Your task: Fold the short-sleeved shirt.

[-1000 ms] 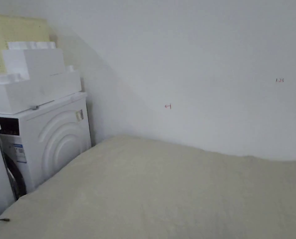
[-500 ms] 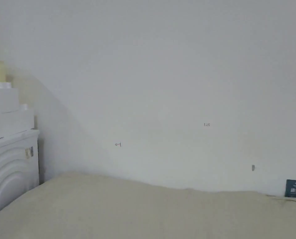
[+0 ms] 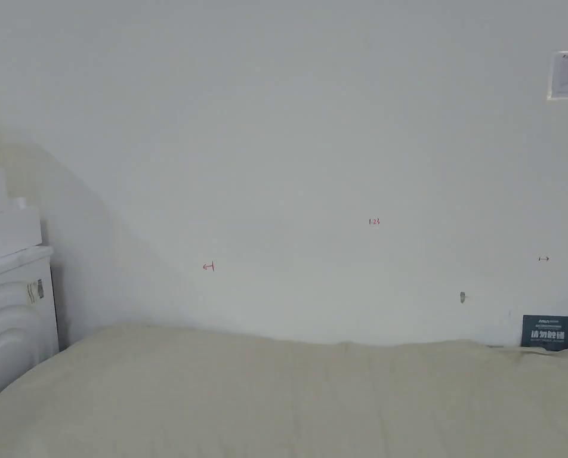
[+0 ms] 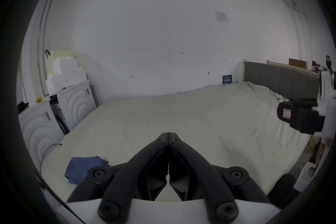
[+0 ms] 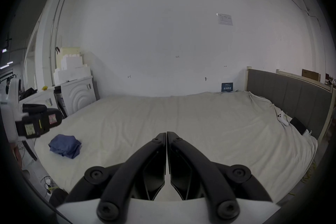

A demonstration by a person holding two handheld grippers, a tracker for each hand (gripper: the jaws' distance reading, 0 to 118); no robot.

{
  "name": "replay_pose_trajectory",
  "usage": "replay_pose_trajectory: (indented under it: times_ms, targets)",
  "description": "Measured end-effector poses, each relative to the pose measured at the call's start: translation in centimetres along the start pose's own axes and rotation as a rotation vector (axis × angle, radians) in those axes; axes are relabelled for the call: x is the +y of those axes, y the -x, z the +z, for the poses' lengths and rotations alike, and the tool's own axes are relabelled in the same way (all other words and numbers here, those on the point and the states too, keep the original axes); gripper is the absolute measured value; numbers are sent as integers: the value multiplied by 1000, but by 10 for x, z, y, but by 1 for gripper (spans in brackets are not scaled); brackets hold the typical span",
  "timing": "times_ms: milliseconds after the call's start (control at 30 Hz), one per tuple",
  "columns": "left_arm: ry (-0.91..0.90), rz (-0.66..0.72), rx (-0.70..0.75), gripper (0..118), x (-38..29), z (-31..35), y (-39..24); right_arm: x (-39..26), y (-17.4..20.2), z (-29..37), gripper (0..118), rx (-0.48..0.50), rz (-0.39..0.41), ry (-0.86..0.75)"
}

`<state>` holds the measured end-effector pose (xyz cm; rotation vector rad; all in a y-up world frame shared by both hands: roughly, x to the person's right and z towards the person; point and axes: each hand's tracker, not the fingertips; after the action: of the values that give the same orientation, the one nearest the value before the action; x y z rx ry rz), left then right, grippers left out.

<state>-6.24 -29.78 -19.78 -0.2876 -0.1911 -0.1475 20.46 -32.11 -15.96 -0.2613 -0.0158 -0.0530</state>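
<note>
The blue shirt (image 5: 65, 144) lies folded in a small heap near the left edge of the bed (image 5: 181, 118), by its near corner. Both grippers are held over the near side of the bed, well apart from the shirt. The left gripper (image 4: 168, 134) has its jaws closed together on nothing, and the right gripper (image 5: 166, 133) is the same. A washer (image 3: 14, 322) stands left of the bed against the wall (image 3: 312, 149).

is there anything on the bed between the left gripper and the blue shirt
Nothing visible. In the left gripper view, the blue shirt lies crumpled on the bed, with bare sheet between it and the left gripper, whose jaws are shut and empty.
</note>
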Motion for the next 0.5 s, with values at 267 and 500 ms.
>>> replay_pose_trajectory:
  times_ms: [267,500]
  targets:
    - [13,58,10,1,-3,3,14,0,0,-3,1,24,-31,14]
    - [25,49,5,19,-6,1,12,2,5,-2,14,29,1,5]
